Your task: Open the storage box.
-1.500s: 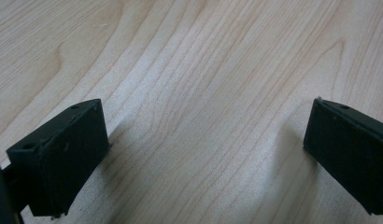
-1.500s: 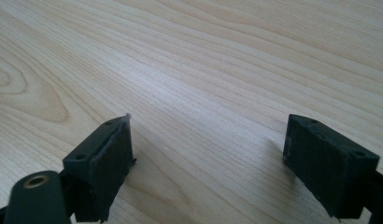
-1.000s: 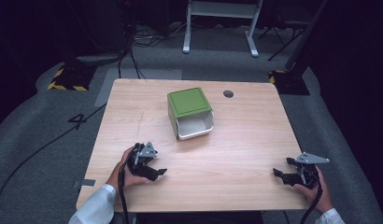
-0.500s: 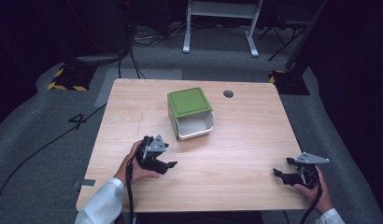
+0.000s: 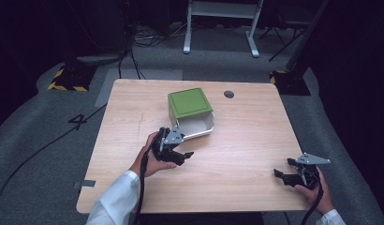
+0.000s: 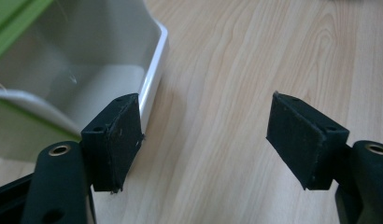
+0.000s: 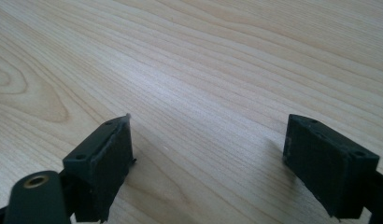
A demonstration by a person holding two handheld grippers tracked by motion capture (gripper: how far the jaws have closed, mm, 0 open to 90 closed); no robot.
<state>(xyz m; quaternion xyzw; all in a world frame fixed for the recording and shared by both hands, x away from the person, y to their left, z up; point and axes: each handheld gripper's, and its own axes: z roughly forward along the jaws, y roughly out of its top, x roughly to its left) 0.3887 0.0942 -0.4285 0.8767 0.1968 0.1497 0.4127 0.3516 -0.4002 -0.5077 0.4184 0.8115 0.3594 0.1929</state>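
On pale wood-grain table (image 5: 246,136), glossy white rectangular bin (image 5: 199,125), matte green lid (image 5: 189,102), left hand-held gripper (image 5: 184,155) empty, gaping, lately narrowing.

My left black two-jaw gripper (image 5: 180,154) carries a grey three-cornered plate on top, with a black cable trailing back along my white shirt sleeve (image 5: 116,201). My right black gripper (image 5: 286,174) wears the same grey plate, and its cuff looks white too, I think. Each flat, matte jaw pad (image 6: 122,140) has small screw holes, and a brass-ringed hole behind.
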